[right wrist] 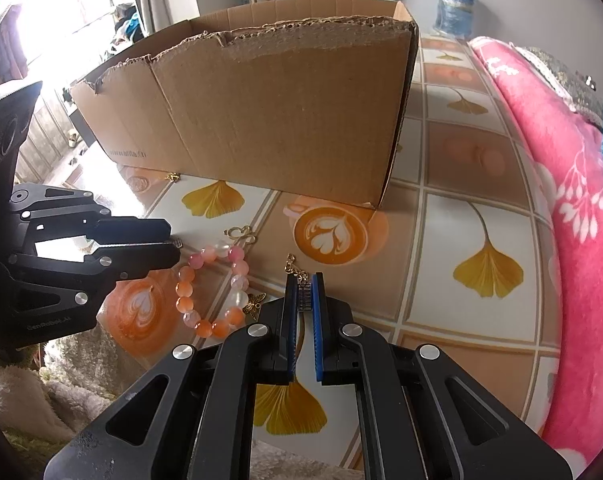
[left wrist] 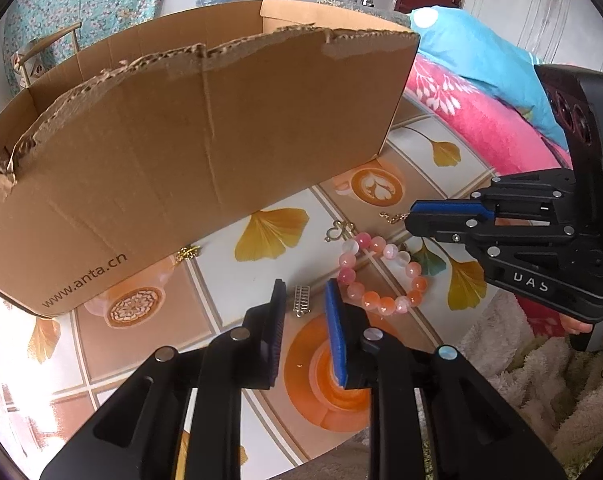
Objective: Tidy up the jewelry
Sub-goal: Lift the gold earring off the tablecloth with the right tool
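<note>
A pink and orange bead bracelet (left wrist: 383, 276) lies on the patterned tablecloth; it also shows in the right wrist view (right wrist: 213, 290). My left gripper (left wrist: 303, 294) is open, its fingers either side of a small silver ladder-shaped charm (left wrist: 301, 300) on the table. My right gripper (right wrist: 303, 286) is shut on a silver charm with a gold chain (right wrist: 297, 276); in the left wrist view the right gripper (left wrist: 415, 216) has the chain (left wrist: 393, 217) hanging from its tip. A gold clasp (left wrist: 338, 231) lies near the bracelet. A gold butterfly charm (right wrist: 254, 304) lies beside it.
An open cardboard box (left wrist: 189, 152) with torn rims stands just behind the jewelry; it also shows in the right wrist view (right wrist: 269, 120). A small gold piece (left wrist: 187, 254) lies at its base. Pink and blue blankets (right wrist: 573, 208) lie on the right, a fluffy cloth (left wrist: 533, 392) at the near edge.
</note>
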A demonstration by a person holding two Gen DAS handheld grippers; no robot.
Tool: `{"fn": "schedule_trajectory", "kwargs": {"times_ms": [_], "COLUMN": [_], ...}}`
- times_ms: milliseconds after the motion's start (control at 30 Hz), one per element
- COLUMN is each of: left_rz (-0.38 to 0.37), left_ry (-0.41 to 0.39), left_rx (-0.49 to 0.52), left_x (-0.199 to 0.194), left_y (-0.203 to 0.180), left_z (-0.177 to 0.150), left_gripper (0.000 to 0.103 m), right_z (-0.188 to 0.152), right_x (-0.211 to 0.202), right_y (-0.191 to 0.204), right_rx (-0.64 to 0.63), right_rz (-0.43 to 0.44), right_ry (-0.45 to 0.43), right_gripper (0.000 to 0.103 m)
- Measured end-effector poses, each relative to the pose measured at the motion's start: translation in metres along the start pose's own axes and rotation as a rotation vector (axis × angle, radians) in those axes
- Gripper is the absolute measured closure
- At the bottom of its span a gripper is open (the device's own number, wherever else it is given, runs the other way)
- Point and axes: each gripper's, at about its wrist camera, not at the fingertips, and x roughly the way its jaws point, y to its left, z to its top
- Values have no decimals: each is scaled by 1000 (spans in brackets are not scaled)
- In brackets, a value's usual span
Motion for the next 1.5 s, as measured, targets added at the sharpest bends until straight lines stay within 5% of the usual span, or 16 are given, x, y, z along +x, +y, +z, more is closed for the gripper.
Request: {"fn": "schedule_trajectory", "kwargs": {"times_ms": [467,800,1000,1233,1500], "left_rz": [27,33,19,3,3], "left_ry": [3,-43,-7,29,40], "left_rx": [17,49,36,18,25], "left_x": [-1,-13,-9,-2,2], "left_y": [-2,-5,-5,-5,-5], "left_z": [0,2,3,5,5], "left_gripper": [103,103,102,89,89], "right_z": [-2,0,1,1,0], "right_x": [0,1,1,1,1], "right_y": [-9,-15,-15,-16,-16], "right_rx": [13,28,28,29,31], "right_rz": [25,43,44,51,59], "right_ry": [-14,-10,-11,-13,-25], "right_gripper": [98,98,98,98,98]}}
